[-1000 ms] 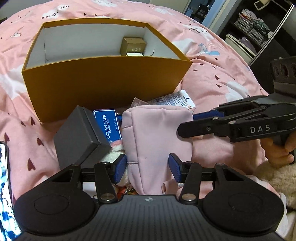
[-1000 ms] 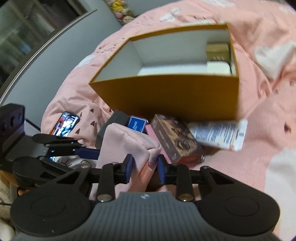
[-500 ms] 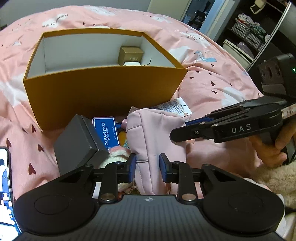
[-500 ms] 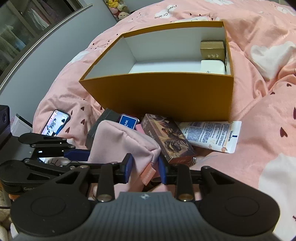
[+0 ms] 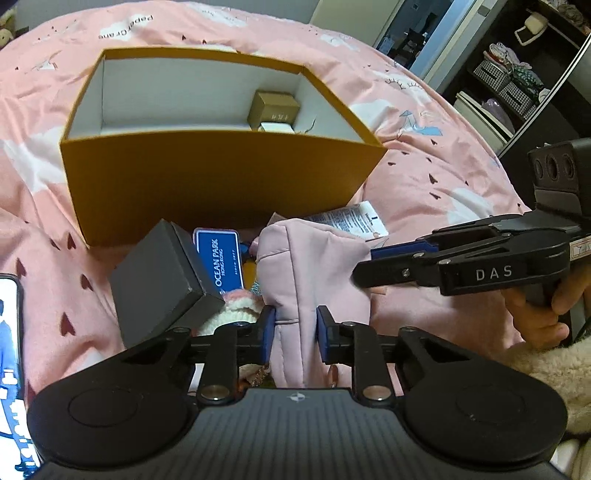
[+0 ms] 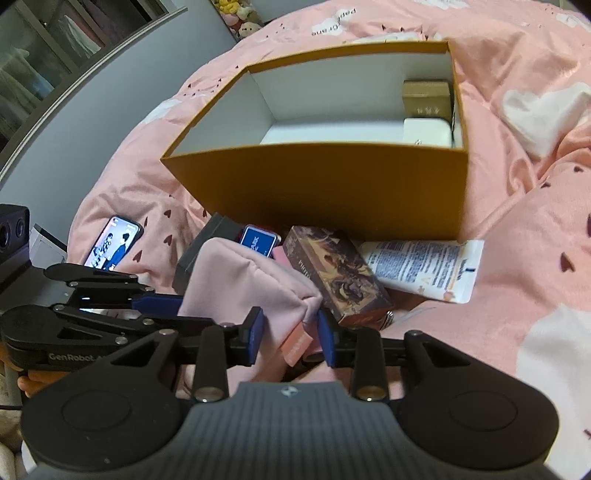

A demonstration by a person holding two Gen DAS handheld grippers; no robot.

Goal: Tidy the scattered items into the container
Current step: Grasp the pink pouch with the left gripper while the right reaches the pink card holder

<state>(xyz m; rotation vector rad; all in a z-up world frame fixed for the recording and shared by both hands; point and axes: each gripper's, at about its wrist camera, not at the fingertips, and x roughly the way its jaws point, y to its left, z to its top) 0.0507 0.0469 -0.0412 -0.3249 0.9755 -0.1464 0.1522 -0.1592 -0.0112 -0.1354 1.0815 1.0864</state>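
Both grippers pinch the pink pouch [image 5: 314,273] on the bed, just before the box [image 5: 207,184]: left gripper [image 5: 293,334] closing on one end, right gripper [image 6: 288,334] easing wider on the other, probably sharing a floppy load.

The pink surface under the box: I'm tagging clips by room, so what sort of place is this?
Most likely a bedroom. The orange box and clutter lie on a soft pink quilt printed with clouds and hearts, plush toys sit against the far wall, and wardrobe shelving stands alongside.
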